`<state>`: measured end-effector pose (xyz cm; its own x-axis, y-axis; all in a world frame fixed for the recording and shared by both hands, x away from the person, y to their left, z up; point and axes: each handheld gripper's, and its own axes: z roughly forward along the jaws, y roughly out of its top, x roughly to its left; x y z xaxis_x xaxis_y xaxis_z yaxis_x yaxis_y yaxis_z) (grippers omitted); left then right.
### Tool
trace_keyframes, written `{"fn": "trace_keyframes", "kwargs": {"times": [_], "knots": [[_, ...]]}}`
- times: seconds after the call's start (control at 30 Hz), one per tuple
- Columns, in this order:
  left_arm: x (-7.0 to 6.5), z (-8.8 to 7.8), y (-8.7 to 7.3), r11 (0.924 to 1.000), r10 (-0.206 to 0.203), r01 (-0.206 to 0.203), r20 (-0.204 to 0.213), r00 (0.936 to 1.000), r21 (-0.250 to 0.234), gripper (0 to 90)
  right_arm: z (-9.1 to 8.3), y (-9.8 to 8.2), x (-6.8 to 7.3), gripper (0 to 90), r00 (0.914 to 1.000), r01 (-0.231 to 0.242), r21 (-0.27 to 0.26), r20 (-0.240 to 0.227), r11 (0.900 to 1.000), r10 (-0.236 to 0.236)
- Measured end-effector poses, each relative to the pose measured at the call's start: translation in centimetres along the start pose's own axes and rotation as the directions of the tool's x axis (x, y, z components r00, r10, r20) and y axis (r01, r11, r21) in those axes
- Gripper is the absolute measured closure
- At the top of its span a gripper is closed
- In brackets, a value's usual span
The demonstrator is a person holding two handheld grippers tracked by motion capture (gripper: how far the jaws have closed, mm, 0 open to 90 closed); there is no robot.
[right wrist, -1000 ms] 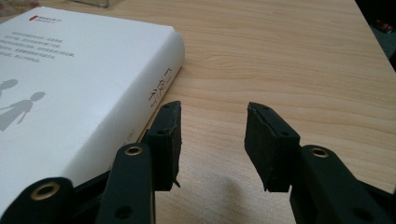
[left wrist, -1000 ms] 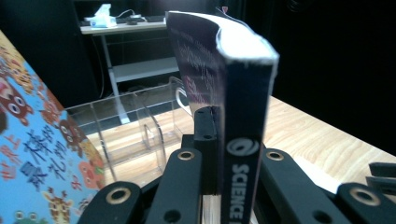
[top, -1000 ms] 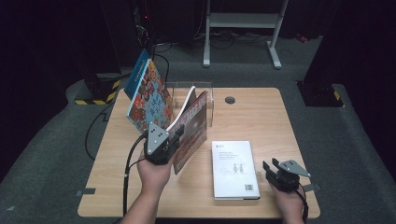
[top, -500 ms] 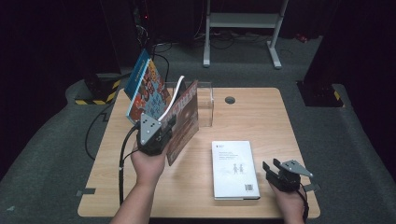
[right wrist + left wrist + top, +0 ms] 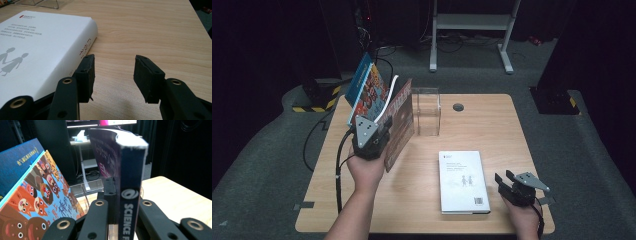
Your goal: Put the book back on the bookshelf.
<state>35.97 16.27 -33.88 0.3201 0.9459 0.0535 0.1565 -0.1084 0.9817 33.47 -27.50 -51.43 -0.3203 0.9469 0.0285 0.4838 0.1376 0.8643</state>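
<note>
My left gripper [image 5: 382, 134] is shut on a book with a reddish cover [image 5: 400, 120] and holds it upright above the table's left half. In the left gripper view, both jaws clamp the dark blue spine [image 5: 128, 195] from either side. A white book [image 5: 463, 181] lies flat at the front right. Just right of it, my right gripper [image 5: 504, 181] rests low over the table. Its jaws have just been opening a little and stand open with nothing between them. In the right gripper view, the white book [image 5: 37, 47] lies left of my right gripper [image 5: 113, 72].
A colourful picture book [image 5: 371, 90] leans at the table's back left, close behind the held book; it is also in the left gripper view [image 5: 37, 202]. A clear acrylic stand [image 5: 426, 111] sits at the back middle. Bare wood table [image 5: 492, 130] stretches right of it.
My left gripper has carried the reddish book to the left and away from the person, a little higher. The right hand has stayed in place.
</note>
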Motion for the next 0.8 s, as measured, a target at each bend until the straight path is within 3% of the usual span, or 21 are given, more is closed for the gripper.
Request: {"fn": "trace_keyframes", "kwargs": {"times": [0.43,0.8], "knots": [[-0.1,2.6,0.6,0.9997,0.018,-0.017,-0.034,0.9993,0.014,83.9,0.0,-0.1,-0.2,51.9,1.0,-0.007,-0.006,0.001,1.0,0.007],[0.3,5.3,1.0,0.9998,0.009,-0.008,-0.06,0.9981,0.017,83.8,0.0,-0.1,-0.2,50.1,1.0,-0.006,-0.009,-0.001,1.0,0.006]]}}
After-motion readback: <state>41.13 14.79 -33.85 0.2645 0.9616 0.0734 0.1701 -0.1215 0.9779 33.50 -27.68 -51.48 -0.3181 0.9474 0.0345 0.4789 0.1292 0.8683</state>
